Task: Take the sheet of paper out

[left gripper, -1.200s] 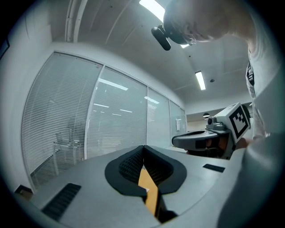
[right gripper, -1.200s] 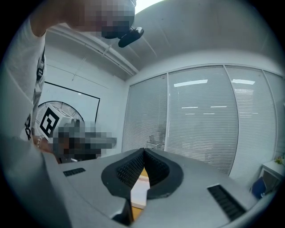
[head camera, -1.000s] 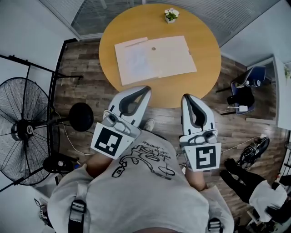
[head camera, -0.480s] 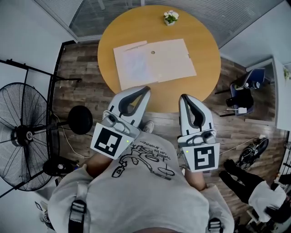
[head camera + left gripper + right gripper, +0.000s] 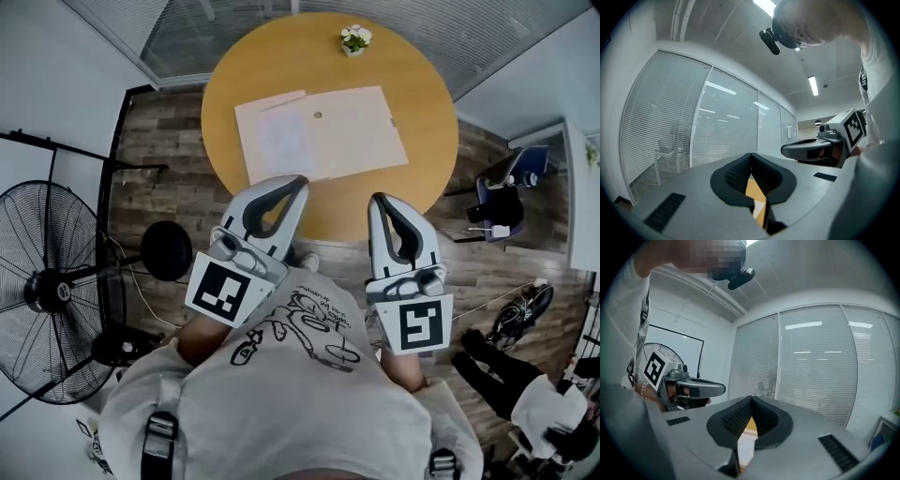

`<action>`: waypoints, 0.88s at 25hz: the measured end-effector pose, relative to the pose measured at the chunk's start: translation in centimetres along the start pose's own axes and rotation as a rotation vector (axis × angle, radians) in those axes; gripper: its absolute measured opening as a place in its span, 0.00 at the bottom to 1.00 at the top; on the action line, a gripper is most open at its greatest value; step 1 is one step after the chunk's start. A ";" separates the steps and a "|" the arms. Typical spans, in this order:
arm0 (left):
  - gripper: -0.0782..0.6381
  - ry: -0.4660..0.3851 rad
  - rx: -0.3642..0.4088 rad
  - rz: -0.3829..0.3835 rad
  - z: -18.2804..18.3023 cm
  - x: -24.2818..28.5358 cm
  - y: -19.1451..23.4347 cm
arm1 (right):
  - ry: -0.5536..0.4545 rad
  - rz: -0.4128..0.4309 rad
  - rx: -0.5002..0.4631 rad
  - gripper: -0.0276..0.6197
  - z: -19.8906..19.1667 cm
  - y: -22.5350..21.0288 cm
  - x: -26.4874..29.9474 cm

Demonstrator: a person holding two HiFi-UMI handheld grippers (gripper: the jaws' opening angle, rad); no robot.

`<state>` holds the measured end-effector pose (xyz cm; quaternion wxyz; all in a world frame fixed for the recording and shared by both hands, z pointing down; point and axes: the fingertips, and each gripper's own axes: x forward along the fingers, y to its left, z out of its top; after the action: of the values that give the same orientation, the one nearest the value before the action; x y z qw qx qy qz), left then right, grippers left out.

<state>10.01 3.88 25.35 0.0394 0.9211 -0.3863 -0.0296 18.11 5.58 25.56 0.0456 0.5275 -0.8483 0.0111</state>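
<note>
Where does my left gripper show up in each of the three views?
Head view: left gripper, lower centre-left, aimed at the round table.
Left gripper view: left gripper, bottom centre, seen from behind, shut.
Right gripper view: left gripper, far left, seen side-on.
Shared landmark: the glass wall with blinds, top of the head view, background of both gripper views.

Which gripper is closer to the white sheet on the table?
The left gripper: its tips line up just short of the white sheet, while the right gripper faces the tan envelope beside it.
</note>
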 end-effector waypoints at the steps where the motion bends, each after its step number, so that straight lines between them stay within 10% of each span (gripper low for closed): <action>1: 0.14 0.001 0.000 0.000 0.0 0.2 0.3 | 0.001 0.000 0.000 0.05 0.0 -0.1 0.3; 22: 0.14 0.005 -0.009 0.005 0.7 5.1 8.7 | 0.020 0.027 -0.012 0.05 0.9 -1.6 10.0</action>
<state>7.32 -5.85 25.34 0.0444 0.9200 -0.3882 -0.0289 15.07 -4.11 25.54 0.0571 0.5158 -0.8547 0.0120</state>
